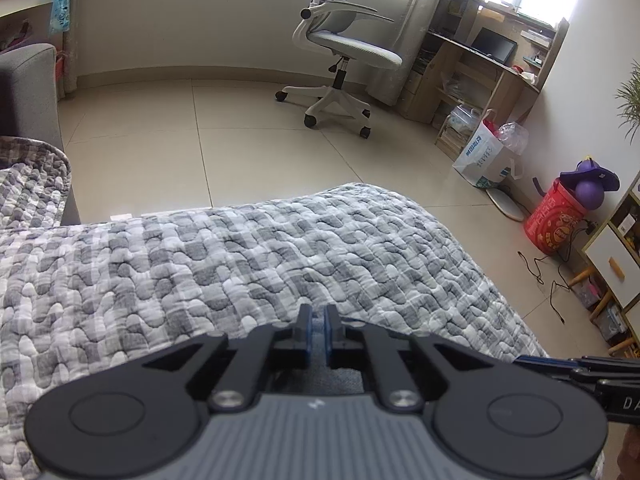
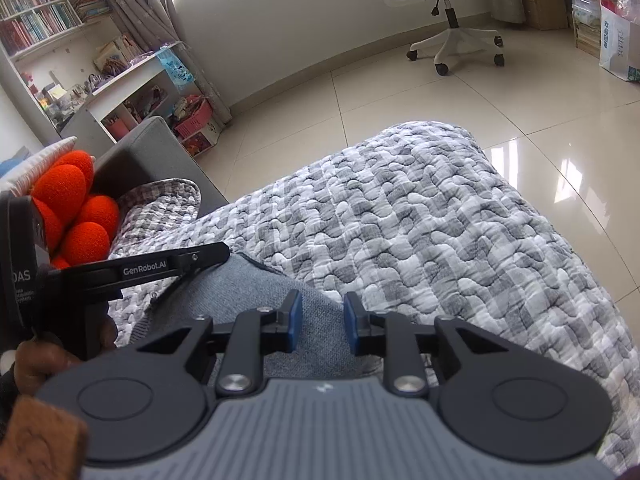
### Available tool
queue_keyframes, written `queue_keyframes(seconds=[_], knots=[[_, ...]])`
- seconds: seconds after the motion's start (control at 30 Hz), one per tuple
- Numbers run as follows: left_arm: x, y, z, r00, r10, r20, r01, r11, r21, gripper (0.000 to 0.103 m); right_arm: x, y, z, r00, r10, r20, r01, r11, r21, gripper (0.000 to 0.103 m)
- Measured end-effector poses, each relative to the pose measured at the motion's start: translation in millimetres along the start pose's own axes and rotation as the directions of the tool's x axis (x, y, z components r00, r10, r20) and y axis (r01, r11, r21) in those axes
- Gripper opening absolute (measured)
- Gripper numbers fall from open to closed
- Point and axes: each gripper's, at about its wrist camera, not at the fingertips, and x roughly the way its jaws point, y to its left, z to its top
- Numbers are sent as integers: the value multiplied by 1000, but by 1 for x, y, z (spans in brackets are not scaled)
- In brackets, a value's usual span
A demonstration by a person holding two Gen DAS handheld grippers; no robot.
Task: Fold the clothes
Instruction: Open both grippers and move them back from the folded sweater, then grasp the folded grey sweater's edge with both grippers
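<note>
A blue-grey knit garment [image 2: 256, 304] lies on the quilted grey-and-white cover [image 2: 420, 220]. My left gripper [image 1: 318, 320] has its blue pads almost together, with a strip of the garment [image 1: 320, 376] pinched between them. In the right wrist view the left gripper [image 2: 224, 252] reaches in from the left, held by a hand, its tips at the garment's far edge. My right gripper [image 2: 322, 320] hovers over the middle of the garment. Its jaws stand apart and the cloth lies below them, not pressed by the pads.
The cover [image 1: 260, 248] drops off to a tiled floor [image 1: 248, 140] ahead. Beyond stand a white office chair [image 1: 344, 40], a desk [image 1: 488, 60], a paper bag [image 1: 484, 156] and a red bucket [image 1: 556, 220]. A grey sofa arm [image 2: 152, 148] and an orange cushion [image 2: 76, 208] lie to the left.
</note>
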Motion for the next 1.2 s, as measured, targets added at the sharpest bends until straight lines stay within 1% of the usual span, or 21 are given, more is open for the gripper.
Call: queue_keyframes(seconds=[0.03,0.1,0.13,0.17,0.2,0.23,0.27,0.3,0.33,0.4,0.43,0.57,0.7,0.83,0.97,1.07,1.17,1.2], knots=[[-4,3,2,1000,-6,-8,6,1000,-16,15,-4,0,1,1000,5,-1,-5,1000,10,32],[-12,9,5,999,-13,-31,12,999,-45,35,-12,-1,3,1000,15,-4,-15,999,31,44],[-15,12,6,999,-10,-45,8,999,-52,52,-16,-2,3,1000,20,-6,-20,999,42,46],[-18,15,6,998,-14,-56,11,998,-56,59,-19,-3,4,1000,25,-10,-25,998,55,49],[-19,18,7,997,-25,-70,20,998,-67,59,-22,-4,4,999,31,-14,-30,997,69,53],[-20,22,7,996,-37,-86,30,996,-81,62,-25,-5,4,999,36,-18,-34,996,82,54],[-20,26,6,993,-50,-106,39,994,-101,66,-27,-6,4,999,43,-24,-41,994,97,58],[-18,31,5,991,-64,-122,48,991,-124,68,-28,-9,4,998,55,-30,-51,992,117,62],[-17,36,4,988,-78,-135,58,987,-147,70,-29,-11,4,997,68,-37,-62,989,138,64],[-13,47,1,980,-113,-165,80,978,-195,72,-29,-16,2,994,96,-53,-85,980,178,70],[-11,53,-2,975,-133,-177,93,972,-218,72,-28,-19,0,992,109,-64,-95,976,197,70],[4,67,-10,960,-197,-199,133,946,-295,72,-20,-27,-7,986,126,-105,-98,966,239,71],[20,85,-22,942,-262,-212,171,914,-368,72,-8,-38,-14,976,167,-142,-116,943,311,71],[25,97,-31,930,-324,-174,224,874,-432,72,2,-45,-17,969,195,-153,-130,925,356,71],[29,107,-38,913,-386,-129,274,817,-507,71,10,-49,-22,965,216,-148,-140,904,403,70],[30,106,-43,905,-410,-114,297,800,-522,71,12,-53,-22,963,239,-122,-165,885,436,67],[30,101,-47,905,-412,-103,302,796,-525,71,15,-52,-22,963,250,-99,-178,868,463,63],[30,100,-48,909,-406,-98,298,795,-528,71,16,-52,-23,963,253,-92,-182,863,472,59]])
